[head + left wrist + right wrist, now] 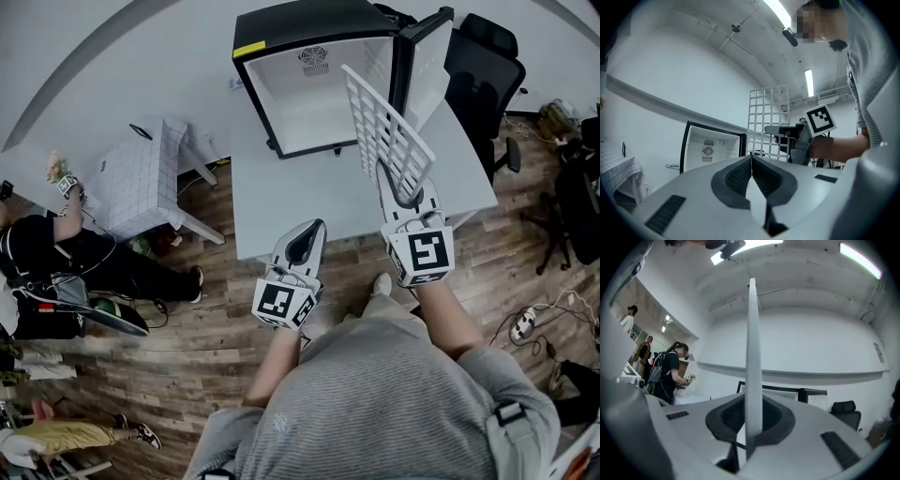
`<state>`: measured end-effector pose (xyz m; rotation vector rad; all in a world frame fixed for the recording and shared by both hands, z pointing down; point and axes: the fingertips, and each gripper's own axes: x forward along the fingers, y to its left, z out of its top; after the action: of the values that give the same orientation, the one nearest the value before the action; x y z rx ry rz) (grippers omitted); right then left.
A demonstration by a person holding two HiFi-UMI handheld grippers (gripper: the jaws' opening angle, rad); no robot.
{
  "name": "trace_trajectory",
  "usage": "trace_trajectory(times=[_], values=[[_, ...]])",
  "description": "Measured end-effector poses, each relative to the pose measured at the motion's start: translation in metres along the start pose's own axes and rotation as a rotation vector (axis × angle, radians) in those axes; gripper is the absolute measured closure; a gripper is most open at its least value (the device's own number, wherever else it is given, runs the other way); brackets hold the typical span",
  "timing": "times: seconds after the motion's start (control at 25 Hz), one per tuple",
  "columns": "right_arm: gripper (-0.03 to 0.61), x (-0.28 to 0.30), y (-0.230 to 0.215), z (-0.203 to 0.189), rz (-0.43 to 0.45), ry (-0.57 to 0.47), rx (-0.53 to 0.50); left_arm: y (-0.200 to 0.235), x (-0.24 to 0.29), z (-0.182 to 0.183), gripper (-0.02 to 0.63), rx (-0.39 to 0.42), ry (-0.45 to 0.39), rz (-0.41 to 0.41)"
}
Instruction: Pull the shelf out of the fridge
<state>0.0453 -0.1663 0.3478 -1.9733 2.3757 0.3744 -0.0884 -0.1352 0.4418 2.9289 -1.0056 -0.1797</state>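
Observation:
The small black fridge [309, 80] stands on the grey table with its door [427, 66] swung open to the right and its white inside bare. The white wire shelf [386, 131] is outside the fridge, held up on edge above the table. My right gripper [398, 178] is shut on its near edge; in the right gripper view the shelf [753, 366] rises edge-on between the jaws. My left gripper [305, 239] hovers shut and empty over the table's front edge. In the left gripper view the shelf [769, 119] and fridge [712, 147] appear ahead.
The grey table [291, 202] carries the fridge at its far side. A black office chair [487, 66] stands to the right behind the door. A small white table [141, 178] is at the left, with a seated person [56, 253] beside it. Cables lie on the floor at right.

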Motion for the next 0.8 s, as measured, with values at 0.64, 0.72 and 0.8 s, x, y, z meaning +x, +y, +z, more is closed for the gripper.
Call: trace_trajectory(times=[0.64, 0.72, 0.8], values=[[0.546, -0.039, 0.001, -0.018, 0.134, -0.012, 0.192, -0.012, 0.013, 0.006, 0.601, 0.018, -0.019, -0.029], [0.546, -0.039, 0.001, -0.017, 0.143, -0.013, 0.198, -0.012, 0.015, 0.007, 0.601, 0.018, -0.020, -0.029], [0.546, -0.037, 0.001, -0.015, 0.146, -0.018, 0.204, -0.011, 0.016, 0.007, 0.601, 0.016, -0.020, -0.029]])
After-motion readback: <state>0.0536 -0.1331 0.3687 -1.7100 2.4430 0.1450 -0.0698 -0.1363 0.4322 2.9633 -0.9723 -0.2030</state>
